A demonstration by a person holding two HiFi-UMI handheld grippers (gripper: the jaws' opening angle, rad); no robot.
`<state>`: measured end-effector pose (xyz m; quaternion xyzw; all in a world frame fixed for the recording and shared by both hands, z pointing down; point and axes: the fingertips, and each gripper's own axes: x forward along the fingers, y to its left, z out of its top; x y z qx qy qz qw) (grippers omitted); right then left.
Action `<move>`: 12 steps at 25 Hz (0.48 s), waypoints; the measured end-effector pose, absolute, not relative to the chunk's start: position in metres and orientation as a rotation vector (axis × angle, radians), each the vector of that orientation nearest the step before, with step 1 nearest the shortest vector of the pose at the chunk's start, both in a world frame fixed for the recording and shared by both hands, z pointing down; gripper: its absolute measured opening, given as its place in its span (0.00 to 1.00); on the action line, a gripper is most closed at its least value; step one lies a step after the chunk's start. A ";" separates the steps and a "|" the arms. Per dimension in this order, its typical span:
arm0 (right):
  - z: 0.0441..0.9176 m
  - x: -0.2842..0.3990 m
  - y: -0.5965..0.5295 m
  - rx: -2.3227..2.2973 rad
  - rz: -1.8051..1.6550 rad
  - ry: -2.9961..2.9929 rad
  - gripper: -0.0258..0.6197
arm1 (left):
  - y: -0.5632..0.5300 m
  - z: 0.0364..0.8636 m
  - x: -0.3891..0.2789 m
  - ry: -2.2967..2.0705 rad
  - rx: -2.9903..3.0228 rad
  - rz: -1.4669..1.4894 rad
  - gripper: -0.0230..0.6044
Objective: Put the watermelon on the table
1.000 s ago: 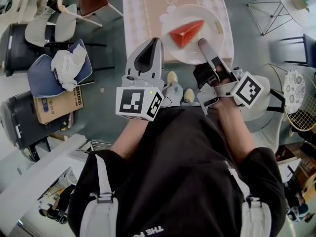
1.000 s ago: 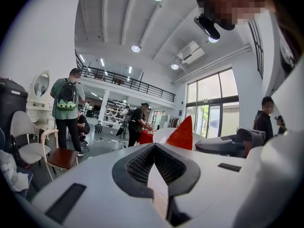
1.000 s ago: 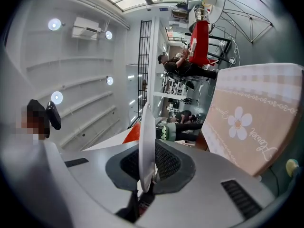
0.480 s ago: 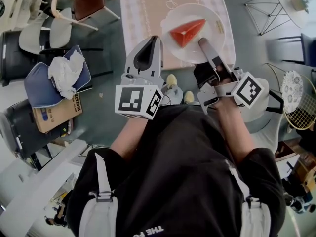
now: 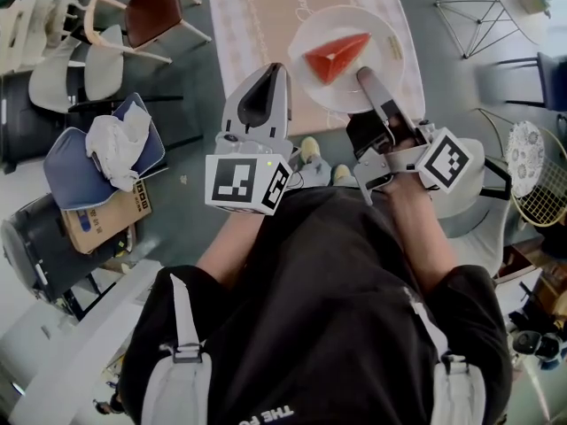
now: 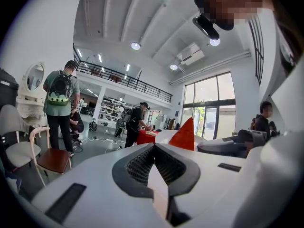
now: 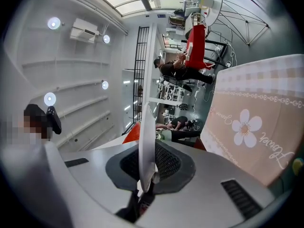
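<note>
A red watermelon wedge lies on a white plate. My right gripper is shut on the plate's near rim and holds it over the near end of the table, which has a pink flowered cloth. In the right gripper view the plate's rim stands edge-on between the jaws, with the cloth to the right. My left gripper is shut and holds nothing, just left of the plate. The left gripper view shows the wedge ahead to the right.
Chairs stand left of the table. A blue padded seat with a white cloth and a cardboard box are on the floor at left. A wire-legged table is at upper right. People stand in the room beyond.
Both grippers and the plate have moved a little further over the table. The chairs and box at left have slid down in view. The right grip on the plate is unchanged.
</note>
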<state>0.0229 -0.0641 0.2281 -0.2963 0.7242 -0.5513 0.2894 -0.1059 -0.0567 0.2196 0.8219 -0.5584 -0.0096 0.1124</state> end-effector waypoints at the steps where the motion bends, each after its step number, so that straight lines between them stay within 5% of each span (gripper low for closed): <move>1: 0.229 0.022 -0.065 -0.794 -1.473 1.928 0.08 | -0.059 0.220 -0.107 -1.635 2.413 -0.031 0.06; 12: 0.227 0.018 -0.073 -0.804 -1.469 1.903 0.08 | -0.069 0.216 -0.111 -1.619 2.428 -0.043 0.05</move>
